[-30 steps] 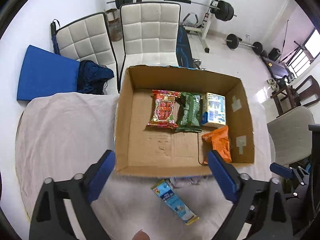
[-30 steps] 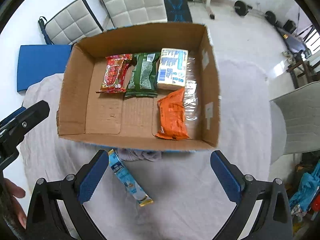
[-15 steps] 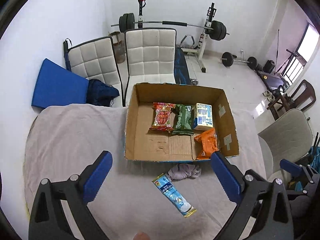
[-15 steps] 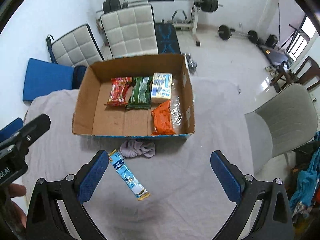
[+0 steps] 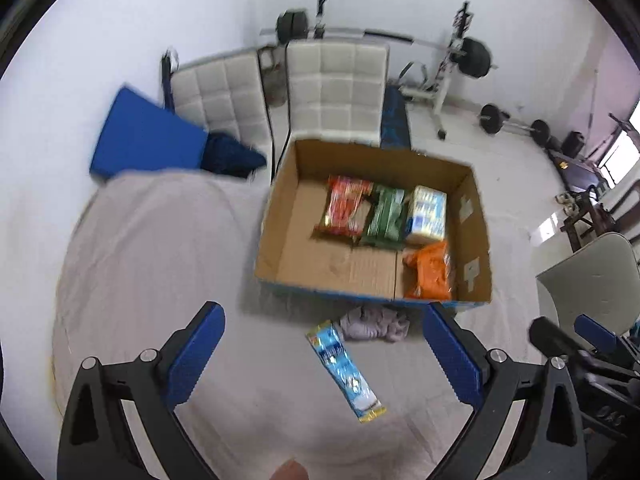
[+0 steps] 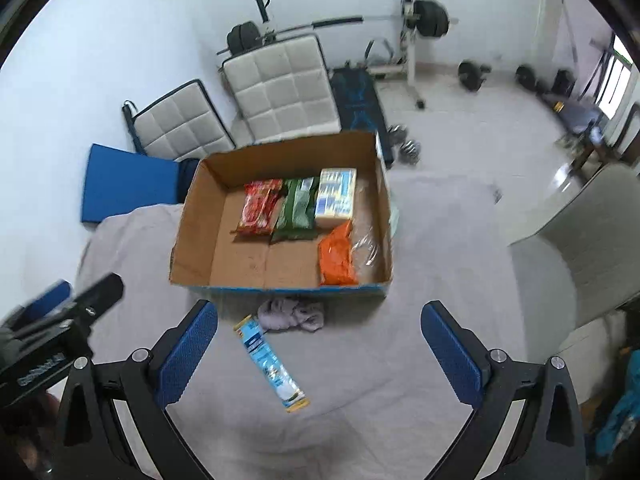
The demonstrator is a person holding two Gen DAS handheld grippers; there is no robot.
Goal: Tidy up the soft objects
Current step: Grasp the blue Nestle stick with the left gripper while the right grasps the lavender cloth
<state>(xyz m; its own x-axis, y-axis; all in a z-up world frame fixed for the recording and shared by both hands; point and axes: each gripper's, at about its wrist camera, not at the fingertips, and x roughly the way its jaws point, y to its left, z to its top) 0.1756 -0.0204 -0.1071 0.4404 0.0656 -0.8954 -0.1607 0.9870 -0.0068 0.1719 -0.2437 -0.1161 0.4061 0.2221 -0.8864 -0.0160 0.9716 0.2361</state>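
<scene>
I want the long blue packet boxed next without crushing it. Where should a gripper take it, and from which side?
Grip the long blue packet across its narrow width near the middle, coming straight down with the right gripper. It lies flat and diagonal on the cloth, so turn the fingers square to its length.

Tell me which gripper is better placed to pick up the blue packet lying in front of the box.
Probably the left gripper: the blue packet lies between its open fingers. Seen from the right gripper, the packet sits toward its left finger. Both are empty and above the table.
</scene>
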